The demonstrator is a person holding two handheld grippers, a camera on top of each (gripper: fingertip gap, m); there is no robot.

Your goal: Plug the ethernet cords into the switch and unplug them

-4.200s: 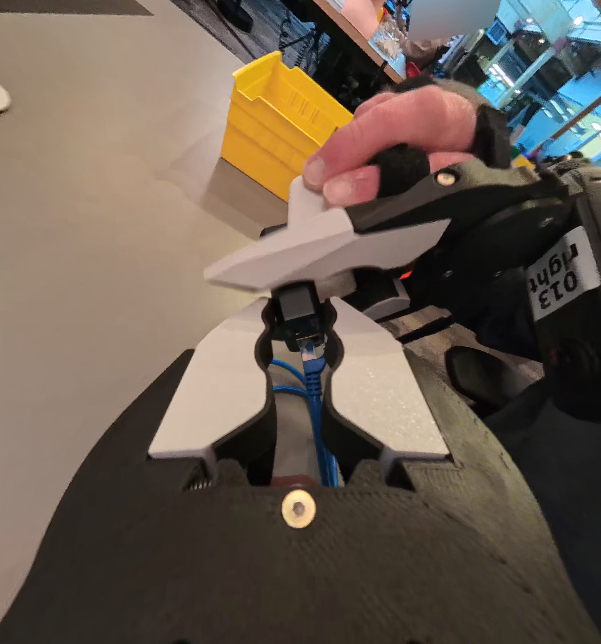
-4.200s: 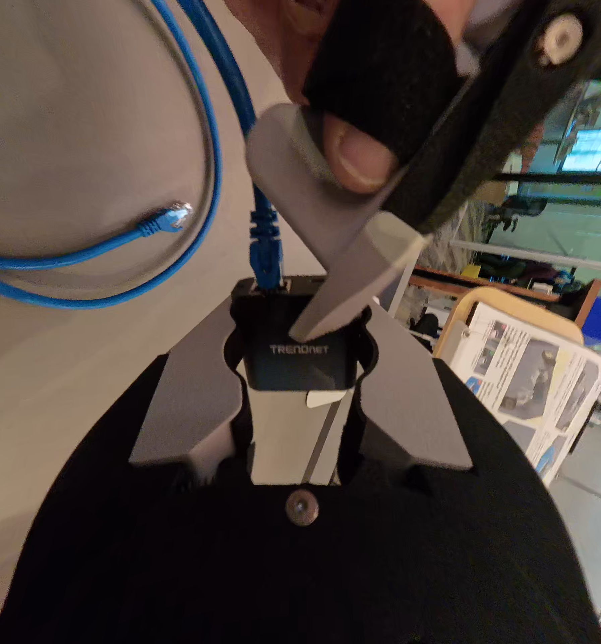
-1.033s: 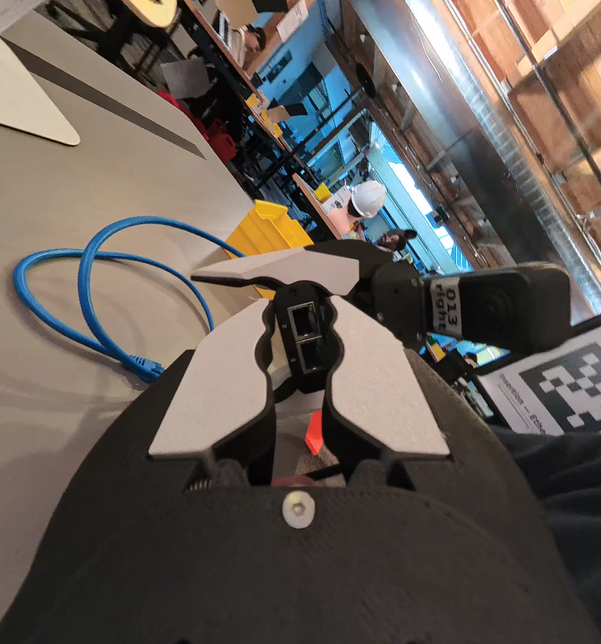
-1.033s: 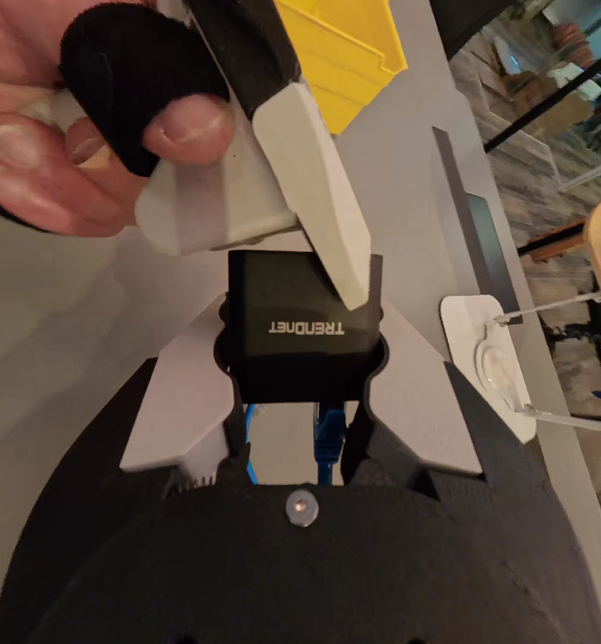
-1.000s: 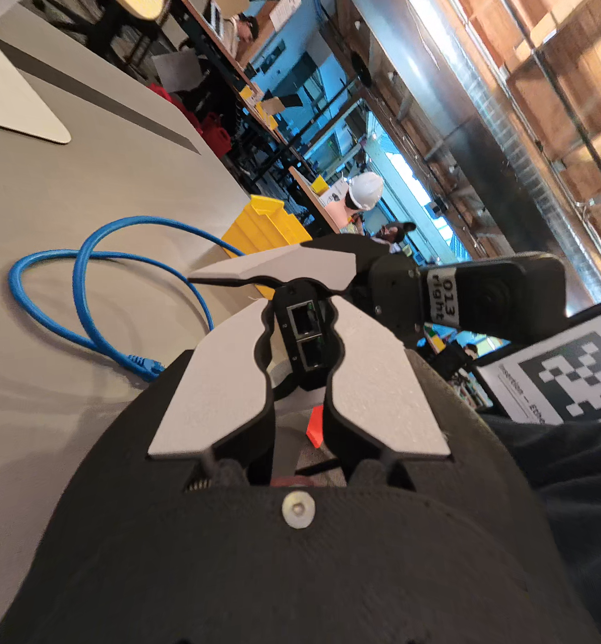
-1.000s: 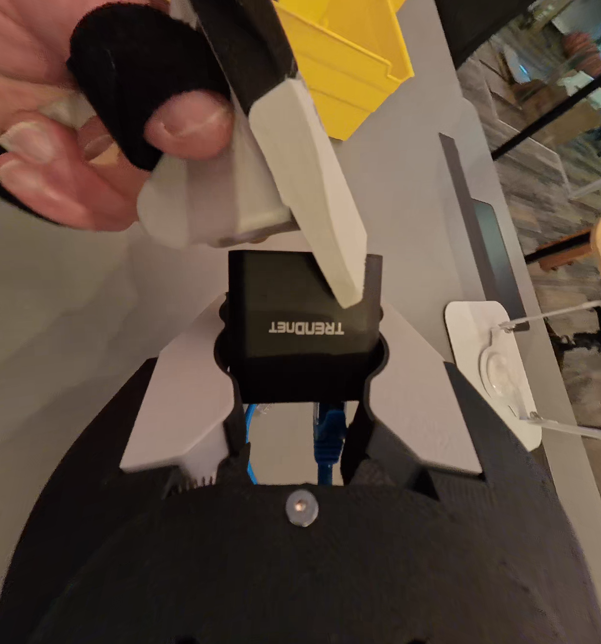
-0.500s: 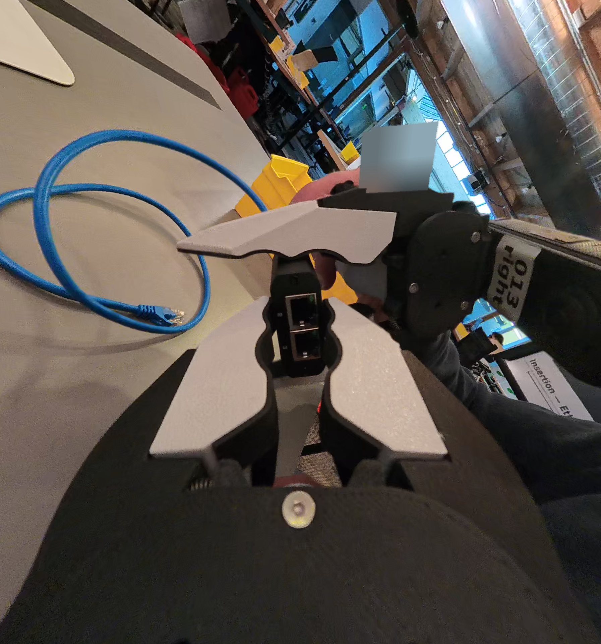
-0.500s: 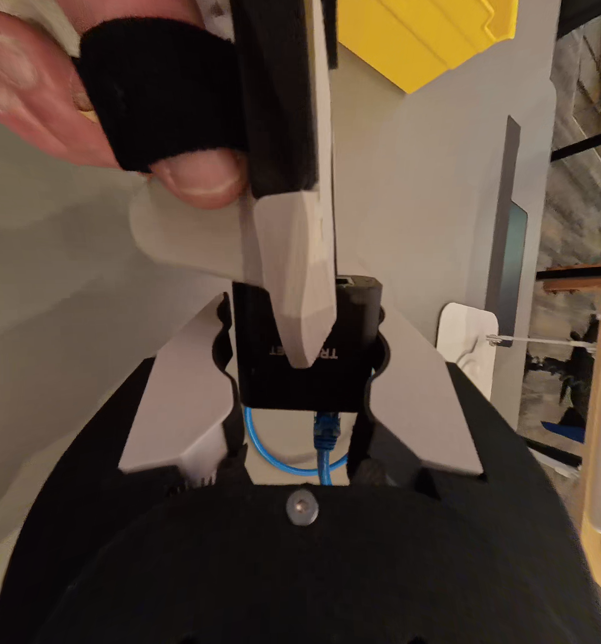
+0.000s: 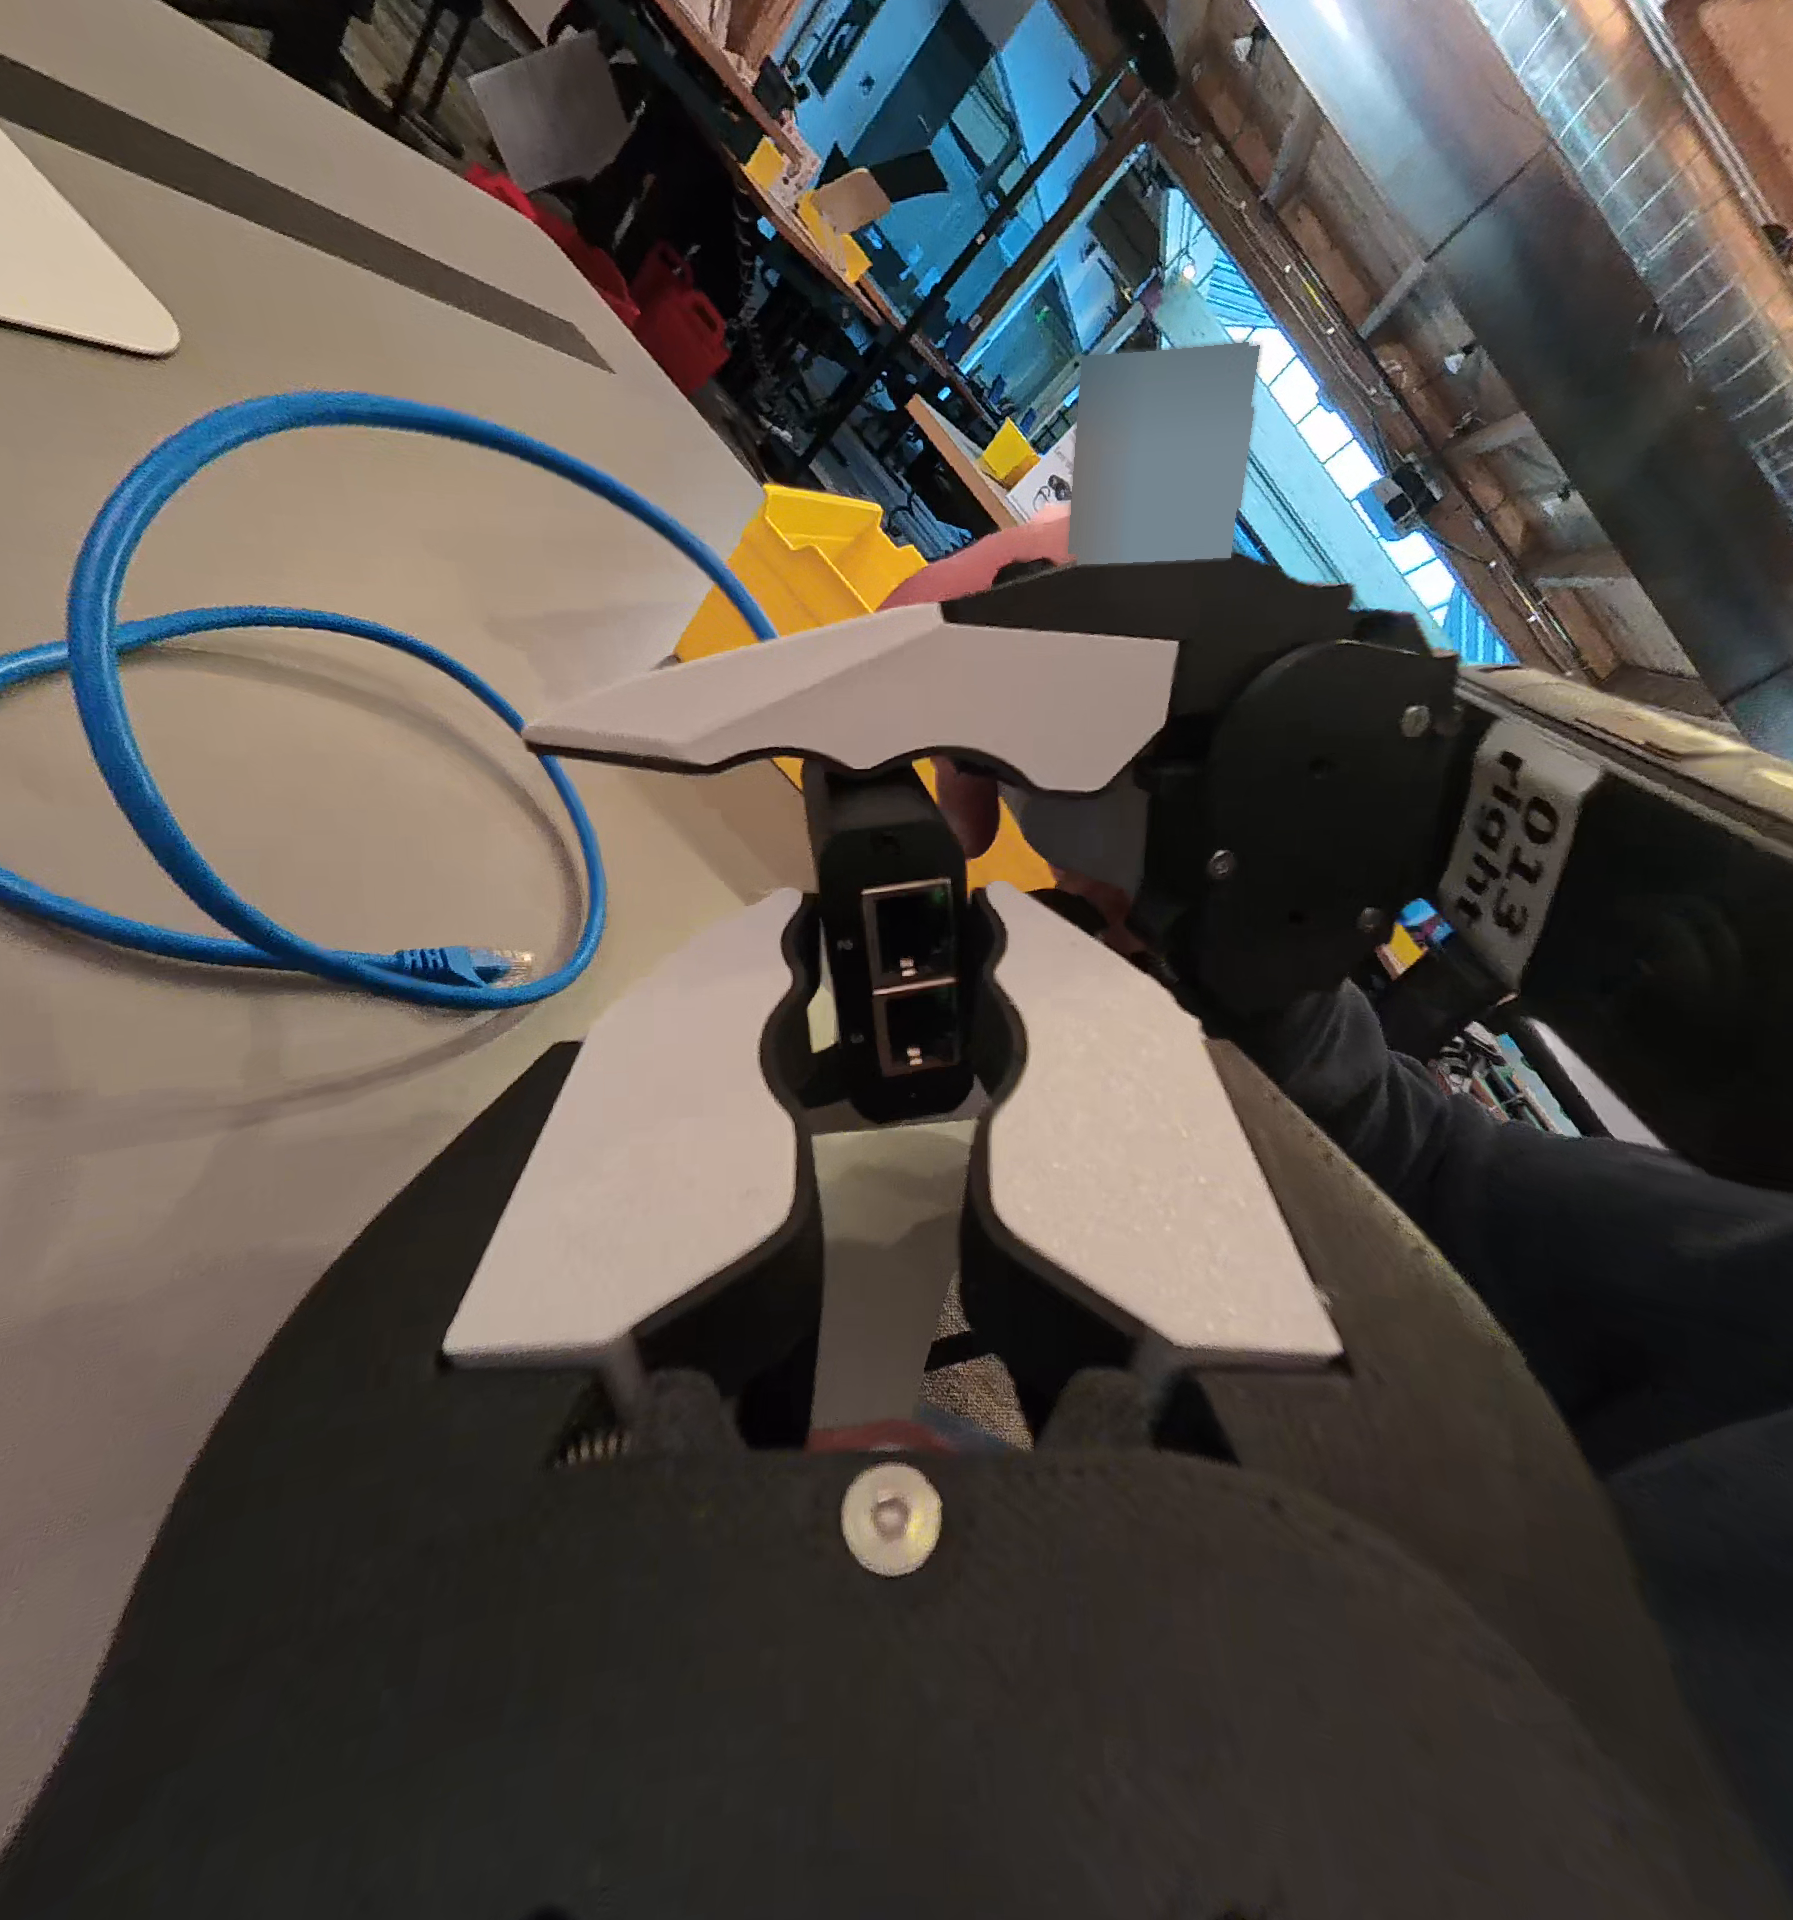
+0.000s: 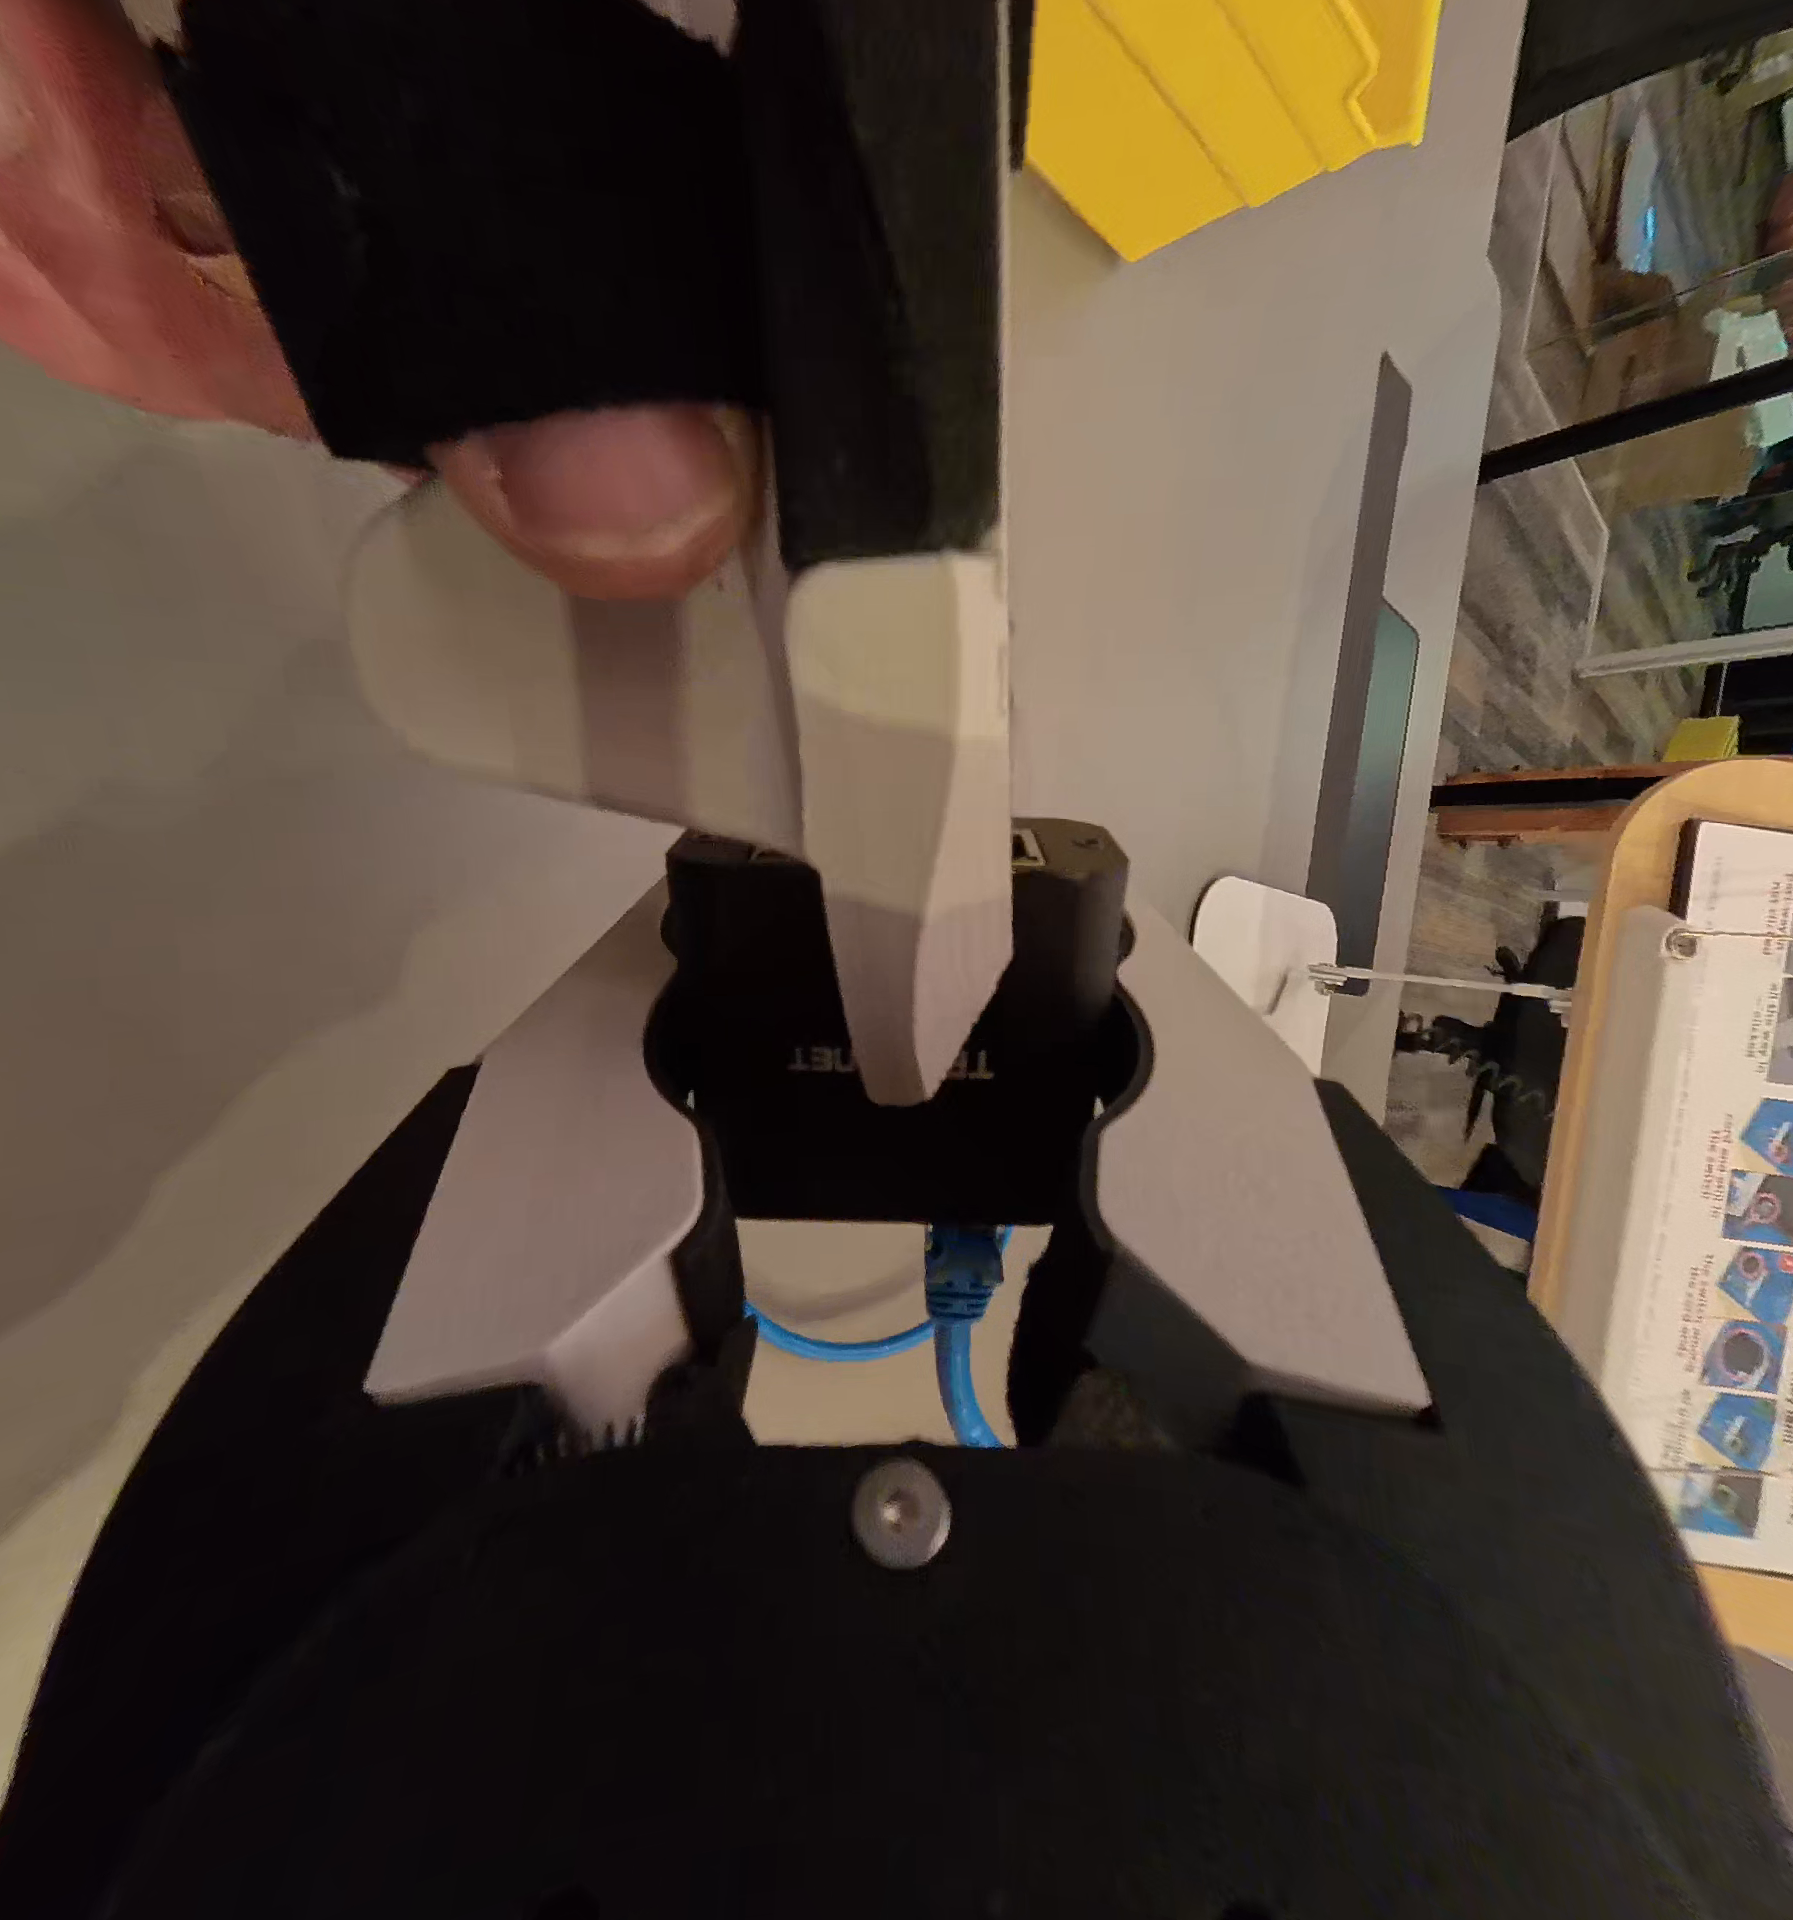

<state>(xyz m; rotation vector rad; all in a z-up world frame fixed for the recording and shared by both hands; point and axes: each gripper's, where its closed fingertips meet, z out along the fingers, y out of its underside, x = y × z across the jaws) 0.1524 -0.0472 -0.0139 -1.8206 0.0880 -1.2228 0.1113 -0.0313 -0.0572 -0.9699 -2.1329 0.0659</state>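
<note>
The black switch (image 9: 897,997) is held off the table by both grippers. My left gripper (image 9: 897,997) is shut on its thin sides, and two empty ports face this camera. My right gripper (image 10: 897,1039) is shut on its wide sides. Its upper finger (image 9: 850,707) lies across the top of the switch in the left wrist view. A left finger (image 10: 913,914) covers the switch top (image 10: 1058,1039) in the right wrist view. One blue plug (image 10: 963,1283) sits in the side facing the right camera. The blue cord (image 9: 331,403) loops on the table, its free plug (image 9: 450,961) lying loose.
A yellow bin (image 9: 819,561) stands on the grey table behind the switch and also shows in the right wrist view (image 10: 1214,114). A white pad (image 9: 40,281) lies at the far left. A wood-framed instruction board (image 10: 1754,1195) stands at the right. A person's hand (image 10: 601,499) grips the left gripper. About 5 cm separates my left fingertips from my right.
Since 4 s ago the switch has turned end for end: the plugged cord now faces the right camera, empty ports face the left. Over the last second both grippers tilted with it.
</note>
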